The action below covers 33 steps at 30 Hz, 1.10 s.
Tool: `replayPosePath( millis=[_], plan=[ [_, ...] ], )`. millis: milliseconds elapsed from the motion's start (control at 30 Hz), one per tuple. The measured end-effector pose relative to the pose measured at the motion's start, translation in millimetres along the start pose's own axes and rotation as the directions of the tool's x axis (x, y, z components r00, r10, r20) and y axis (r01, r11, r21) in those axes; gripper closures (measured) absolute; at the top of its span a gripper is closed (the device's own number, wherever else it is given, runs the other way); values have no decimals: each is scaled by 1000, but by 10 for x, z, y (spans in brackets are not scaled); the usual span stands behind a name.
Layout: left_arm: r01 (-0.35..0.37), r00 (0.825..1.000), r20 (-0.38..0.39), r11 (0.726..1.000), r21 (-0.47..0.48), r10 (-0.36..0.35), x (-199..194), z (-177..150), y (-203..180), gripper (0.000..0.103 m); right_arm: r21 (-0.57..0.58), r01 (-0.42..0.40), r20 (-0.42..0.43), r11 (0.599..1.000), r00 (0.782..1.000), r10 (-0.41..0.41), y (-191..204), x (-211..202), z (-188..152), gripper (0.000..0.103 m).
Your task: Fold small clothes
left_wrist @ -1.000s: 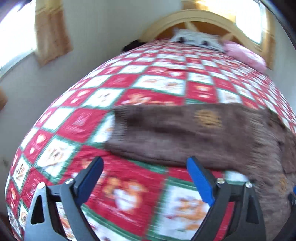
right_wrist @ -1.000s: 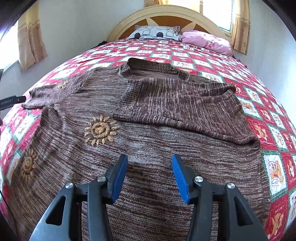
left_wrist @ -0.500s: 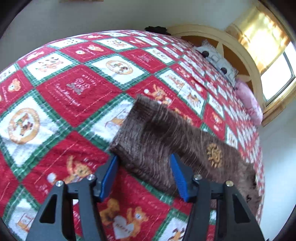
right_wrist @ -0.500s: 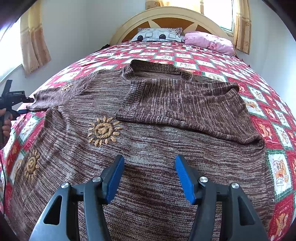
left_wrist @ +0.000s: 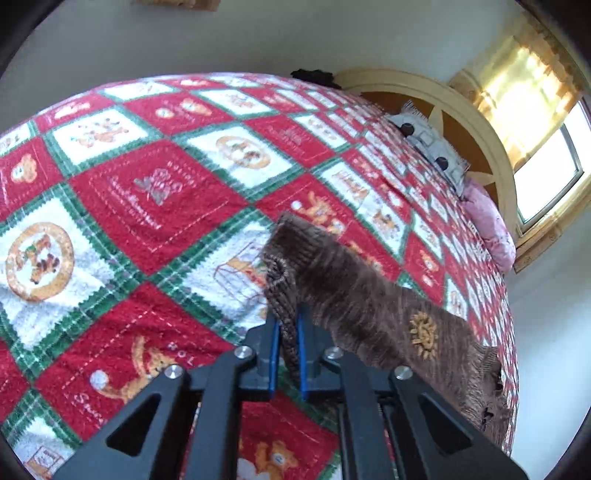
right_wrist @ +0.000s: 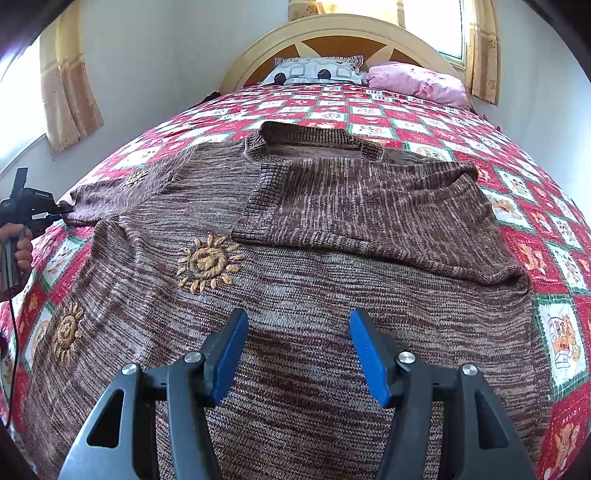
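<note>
A brown knitted sweater (right_wrist: pixel 295 266) lies spread on a bed covered by a red, white and green checked quilt (right_wrist: pixel 406 122). The garment's right sleeve (right_wrist: pixel 369 206) is folded across the chest, its ribbed cuff ending near the neckline. Embroidered tan suns (right_wrist: pixel 207 262) dot the front and the other sleeve.

The left hand-held gripper (left_wrist: pixel 287 332) is clamped on the ribbed cuff (left_wrist: pixel 280 273) of the outstretched left sleeve, the blue pads (left_wrist: pixel 273 347) pressed close with the knit bunched between them. From that cuff the sleeve runs away toward the sweater's body, one sun motif showing along it. In the right wrist view this same gripper appears at the far left edge, held in the person's hand (right_wrist: pixel 16 243), touching the sleeve end.

The right hand-held gripper (right_wrist: pixel 297 350) hovers over the lower part of the sweater's body with its blue pads (right_wrist: pixel 229 350) spread wide and nothing between them.

At the head of the bed a patterned grey pillow (right_wrist: pixel 317 72) and a pink pillow (right_wrist: pixel 417 83) rest against an arched wooden headboard (right_wrist: pixel 332 37). Curtained windows (right_wrist: pixel 428 14) sit behind.
</note>
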<state>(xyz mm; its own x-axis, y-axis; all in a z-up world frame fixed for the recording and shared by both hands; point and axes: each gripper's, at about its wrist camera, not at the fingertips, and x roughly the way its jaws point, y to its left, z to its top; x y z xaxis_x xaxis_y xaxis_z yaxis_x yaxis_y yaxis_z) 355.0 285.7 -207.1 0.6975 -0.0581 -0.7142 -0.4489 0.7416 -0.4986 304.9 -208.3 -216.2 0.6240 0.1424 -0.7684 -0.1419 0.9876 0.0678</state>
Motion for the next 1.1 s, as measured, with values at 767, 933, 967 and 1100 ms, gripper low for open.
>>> replayPosePath(
  millis=[767,933,967,1100],
  plan=[
    [358,933,-63,893,273,-354,-507,-460,-2075,95,58,-62,28,996,998,61,-101,-47,-18,44],
    [412,910,-119,837,360,-397,-488,-810,-2578,95,73,-78,35,994,996,76,-136,-65,-28,44],
    [415,909,-134,824,386,-396,-448,-924,-2690,95,78,-83,37,993,996,81,-145,-67,-33,44],
    [415,910,-187,795,442,-370,-249,-1288,-2880,95,92,-97,43,991,995,94,-183,-65,-33,44]
  ],
)
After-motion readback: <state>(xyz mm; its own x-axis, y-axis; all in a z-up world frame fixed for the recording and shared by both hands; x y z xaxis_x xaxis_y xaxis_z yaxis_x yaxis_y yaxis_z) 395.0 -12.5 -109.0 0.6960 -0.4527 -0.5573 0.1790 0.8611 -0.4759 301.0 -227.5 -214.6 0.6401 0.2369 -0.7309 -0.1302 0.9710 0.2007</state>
